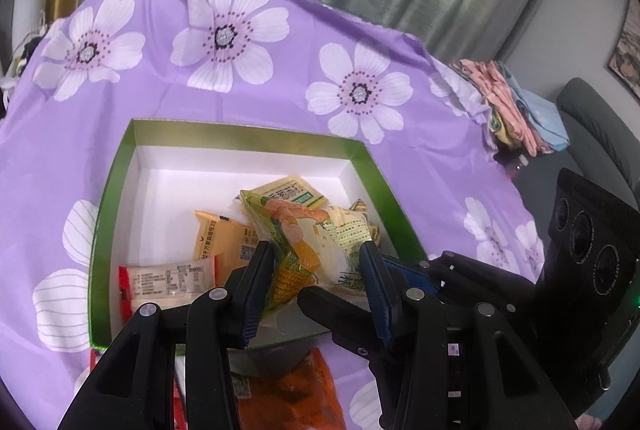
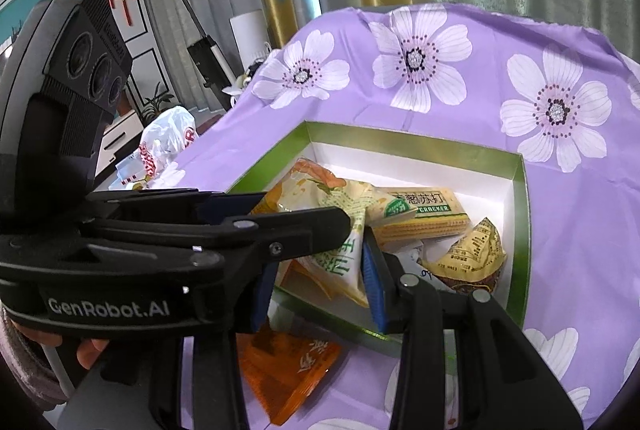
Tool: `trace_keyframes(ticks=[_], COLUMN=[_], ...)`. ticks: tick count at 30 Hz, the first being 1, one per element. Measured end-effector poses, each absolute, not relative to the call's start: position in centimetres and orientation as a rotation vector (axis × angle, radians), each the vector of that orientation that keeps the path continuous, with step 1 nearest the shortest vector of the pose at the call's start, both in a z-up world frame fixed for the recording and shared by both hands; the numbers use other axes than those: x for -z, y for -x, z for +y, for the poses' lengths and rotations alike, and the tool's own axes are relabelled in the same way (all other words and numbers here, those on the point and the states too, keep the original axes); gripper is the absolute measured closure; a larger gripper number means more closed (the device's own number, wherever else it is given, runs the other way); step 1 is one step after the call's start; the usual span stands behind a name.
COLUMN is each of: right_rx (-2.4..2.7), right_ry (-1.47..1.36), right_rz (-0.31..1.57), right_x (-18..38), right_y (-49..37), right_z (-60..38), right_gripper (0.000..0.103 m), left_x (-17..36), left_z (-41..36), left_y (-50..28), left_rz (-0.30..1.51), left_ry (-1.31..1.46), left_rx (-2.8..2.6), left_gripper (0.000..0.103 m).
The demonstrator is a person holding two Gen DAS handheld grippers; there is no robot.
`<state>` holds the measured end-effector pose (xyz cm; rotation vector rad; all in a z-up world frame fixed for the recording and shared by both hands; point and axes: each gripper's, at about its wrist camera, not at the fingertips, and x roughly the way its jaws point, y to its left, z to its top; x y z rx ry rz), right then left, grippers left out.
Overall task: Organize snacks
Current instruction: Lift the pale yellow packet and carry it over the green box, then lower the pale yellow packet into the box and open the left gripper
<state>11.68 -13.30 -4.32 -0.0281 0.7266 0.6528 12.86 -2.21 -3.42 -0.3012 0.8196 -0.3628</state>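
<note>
Basically both claws pinch one corn bag together, left claw and right claw each narrow on an end, likely to carry it steady. Bag hangs over the box's near rim. Orange pack lies outside, on the surface. Farther in: red pack, cracker pack.
</note>
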Motion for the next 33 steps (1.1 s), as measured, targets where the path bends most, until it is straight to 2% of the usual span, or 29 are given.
trace_keyframes(ticks=[29,31,33], right_rx=[-0.611,-0.613,-0.615], right_ry=[0.064,0.066,0.072], right_rz=[0.891,0.893,0.889], right_x=[6.9,6.9,6.7], right_y=[-15.5,-15.5,-15.3], right_z=[-12.3,-12.2,-12.2], right_gripper=[0.059,0.055,0.053], left_x=[6.2,6.1,5.9], left_z=[-2.5,-2.5,-2.5], left_y=[-16.4,-16.3,-16.0], left_rz=[0.927,0.927,0.914], left_ry=[0.274,0.262,0.250], left_rx=[0.300,0.290,0.274], left_gripper=[0.058,0.048,0.026])
